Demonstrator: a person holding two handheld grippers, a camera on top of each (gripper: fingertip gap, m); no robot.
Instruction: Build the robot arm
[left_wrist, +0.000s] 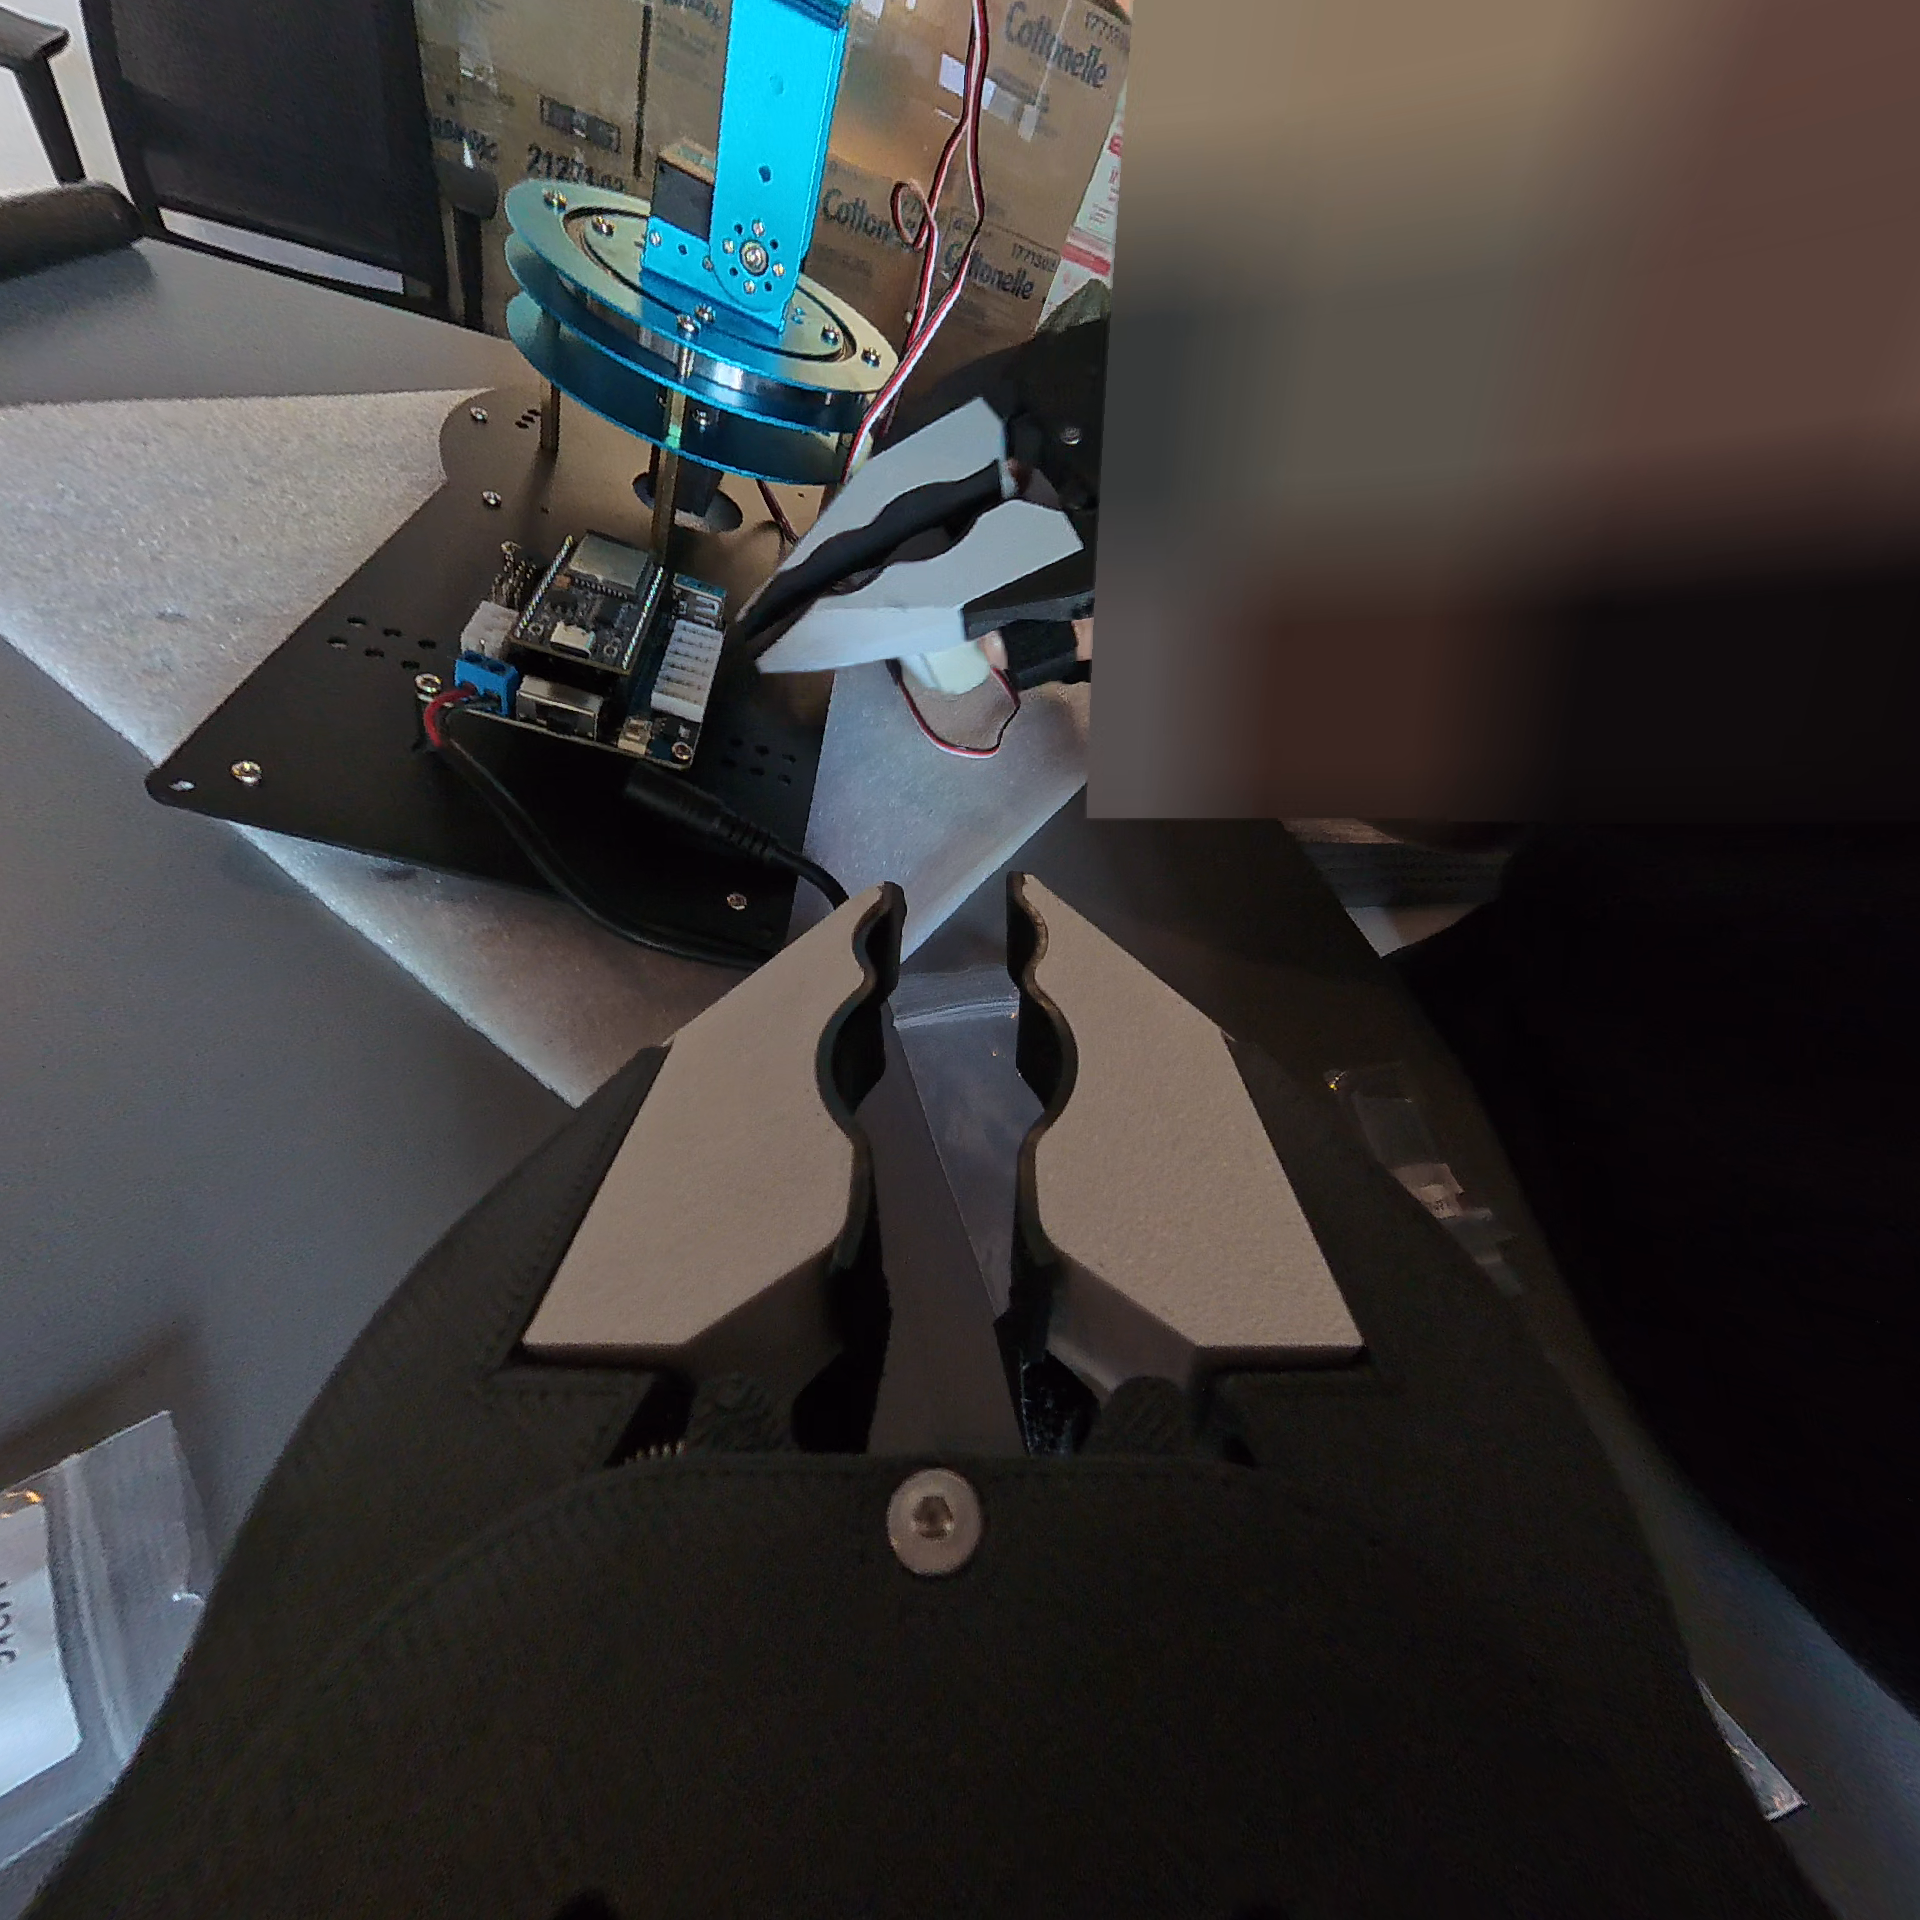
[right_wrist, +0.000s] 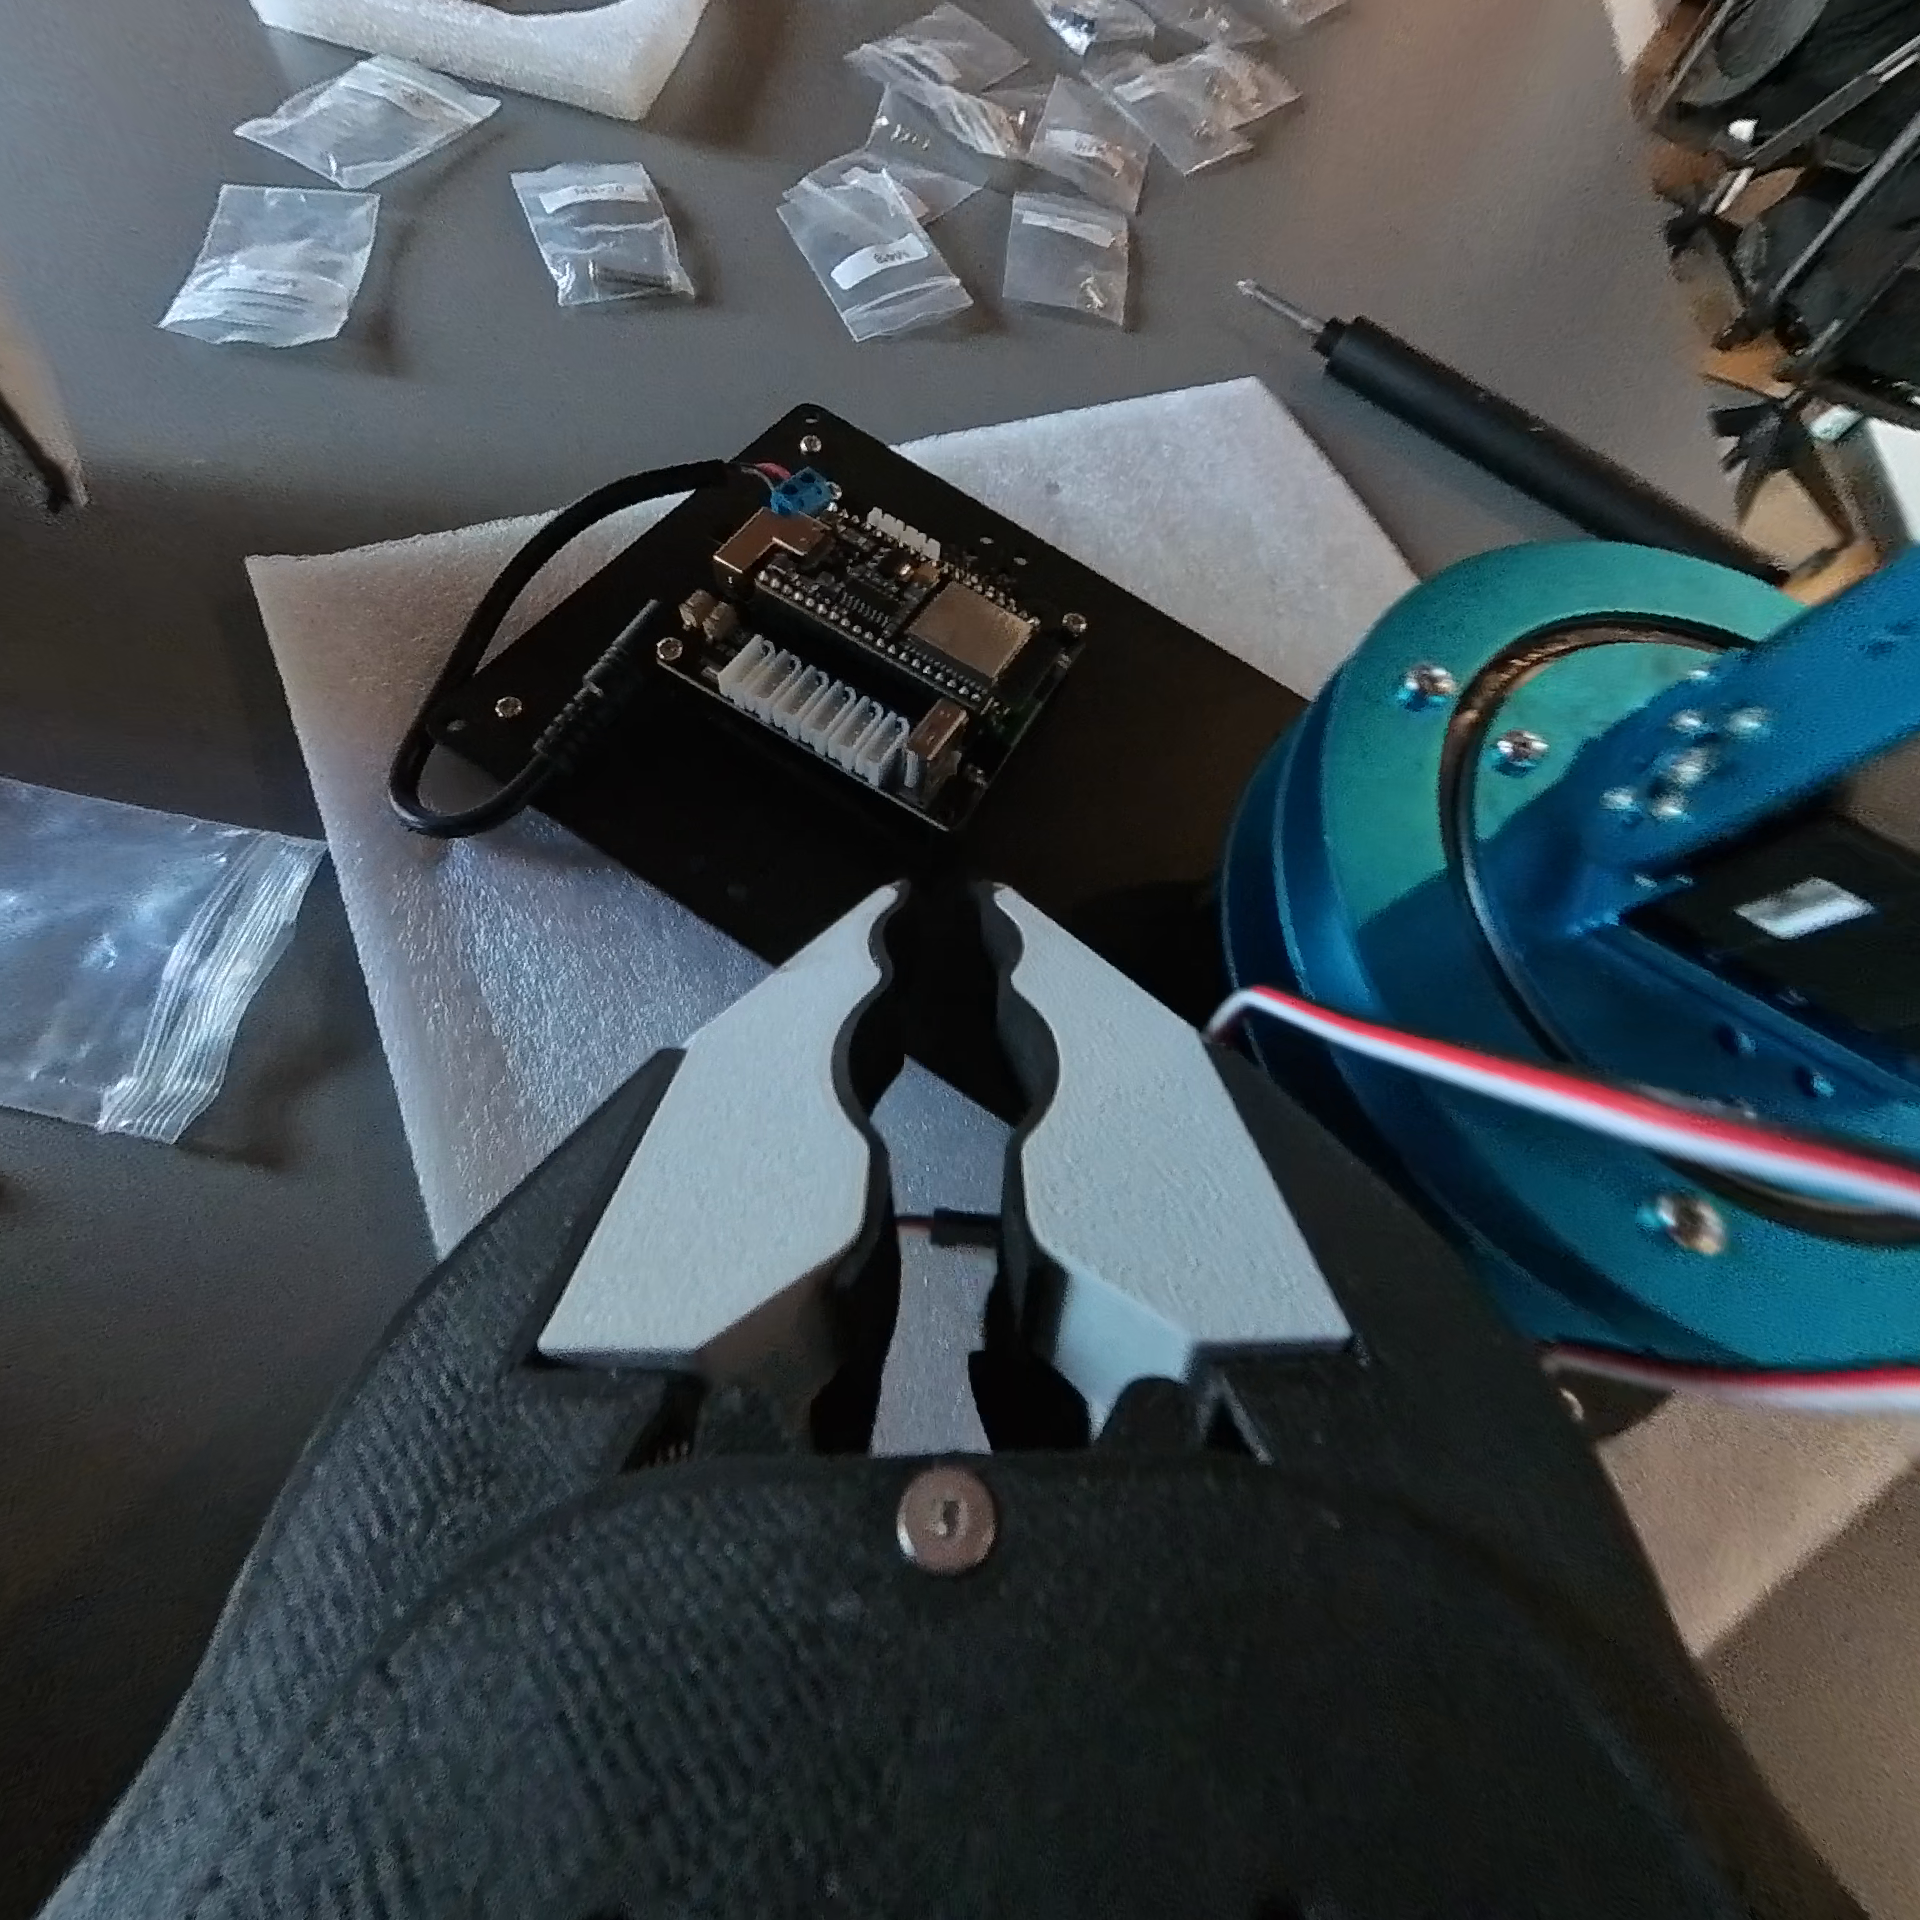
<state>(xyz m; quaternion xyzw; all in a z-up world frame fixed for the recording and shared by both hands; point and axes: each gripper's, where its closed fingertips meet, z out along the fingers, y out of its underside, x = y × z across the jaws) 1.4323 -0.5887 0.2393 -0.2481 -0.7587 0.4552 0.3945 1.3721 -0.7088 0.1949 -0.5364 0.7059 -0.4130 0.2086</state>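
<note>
A black baseplate (left_wrist: 343, 707) lies on a white foam sheet (left_wrist: 208, 499). It carries a circuit board (left_wrist: 592, 644) and a blue turntable (left_wrist: 707, 343) with an upright blue bracket (left_wrist: 779, 135). My left gripper (left_wrist: 958, 894) hovers near the plate's corner over a clear bag (left_wrist: 956, 1049), jaws a small way apart and empty. My right gripper (right_wrist: 942, 899) points at the board (right_wrist: 873, 644) beside the turntable (right_wrist: 1351, 831), jaws narrowly apart. A red, white and black servo cable (right_wrist: 1558, 1091) runs under its right finger and crosses the gap lower down. The right gripper also shows in the left wrist view (left_wrist: 774, 639).
A black power lead (right_wrist: 447, 748) loops off the plate's edge. Several small clear parts bags (right_wrist: 873, 249) and a black screwdriver (right_wrist: 1455, 405) lie on the grey table behind. A larger bag (right_wrist: 125, 935) lies at the left. Cardboard boxes (left_wrist: 582, 94) and a chair (left_wrist: 260, 104) stand beyond the table. My left gripper's tips are some 6 cm from the black power lead (right_wrist: 447, 748).
</note>
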